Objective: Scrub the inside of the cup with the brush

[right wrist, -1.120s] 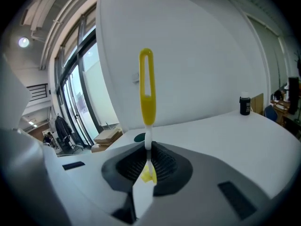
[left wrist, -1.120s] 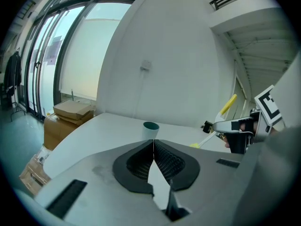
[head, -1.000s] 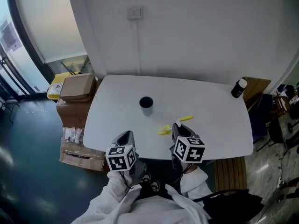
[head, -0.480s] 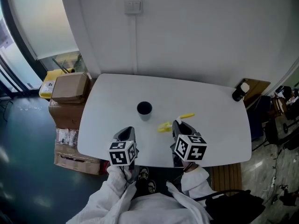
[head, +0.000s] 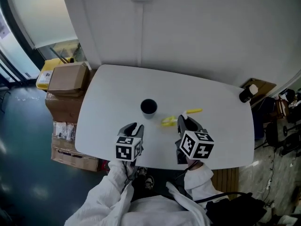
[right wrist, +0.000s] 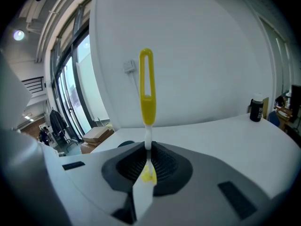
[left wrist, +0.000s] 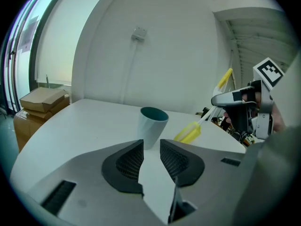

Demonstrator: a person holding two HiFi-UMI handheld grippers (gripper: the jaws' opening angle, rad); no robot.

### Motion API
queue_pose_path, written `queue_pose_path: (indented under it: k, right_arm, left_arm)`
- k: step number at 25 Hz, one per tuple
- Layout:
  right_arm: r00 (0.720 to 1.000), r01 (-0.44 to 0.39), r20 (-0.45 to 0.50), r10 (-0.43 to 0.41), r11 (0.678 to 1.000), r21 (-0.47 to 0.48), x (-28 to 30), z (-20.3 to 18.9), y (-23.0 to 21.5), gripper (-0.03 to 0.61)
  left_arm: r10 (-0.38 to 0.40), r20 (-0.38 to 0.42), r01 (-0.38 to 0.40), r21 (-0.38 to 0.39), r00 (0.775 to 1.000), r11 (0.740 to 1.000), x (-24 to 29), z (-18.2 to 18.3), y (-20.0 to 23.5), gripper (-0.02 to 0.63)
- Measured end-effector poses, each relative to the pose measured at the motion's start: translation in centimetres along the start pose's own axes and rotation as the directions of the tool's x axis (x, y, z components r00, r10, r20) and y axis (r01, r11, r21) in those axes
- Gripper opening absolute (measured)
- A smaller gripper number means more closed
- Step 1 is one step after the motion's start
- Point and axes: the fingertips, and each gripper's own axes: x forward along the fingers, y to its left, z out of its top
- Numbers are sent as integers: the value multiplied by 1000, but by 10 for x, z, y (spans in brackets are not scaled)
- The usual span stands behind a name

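Black ribbed pads (left wrist: 128, 161) of the left gripper (left wrist: 151, 154) stand a little apart, having just been opening, with nothing between them. In the head view this left gripper (head: 134, 127) sits at lower centre, over the near edge of the round-cornered white table (head: 113, 91). The right gripper (right wrist: 148, 161) is clenched on the thin white stem of the yellow long-handled brush (right wrist: 146, 93), whose looped handle rises straight up the middle of the right gripper view. Seen from above, the right gripper (head: 186, 121) lies just right of the left one, and the brush (head: 168, 121) crosses its tips. The dark teal cup (left wrist: 153, 126) stands upright on the table just beyond the left jaws, near the centre of the head view (head: 148, 107), apart from both grippers. Brown cardboard boxes (head: 66, 79) stack at the left edge. A black bottle with a white cap (head: 248, 93) stands at the table's far right.
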Motion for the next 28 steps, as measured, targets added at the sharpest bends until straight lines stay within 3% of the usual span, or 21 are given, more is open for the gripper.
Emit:
queue_pose_path:
  k: [12,20,28]
  right_arm:
    - [998,43,-47,-43,999,15,20,-8,-15,84]
    - [997,50,-57,-48,998,35,30,-11,-22,84]
    - [997,57,-55,-55,997,43,33,-6,-26,84]
  left_arm:
    - [-99,-52,100,8,994,995,54,-16,10,192]
    - [-95,-79,105,125,992,987,86,-17,7,288]
    - [-85,-81,97,159,993,982,114,-17,6,307]
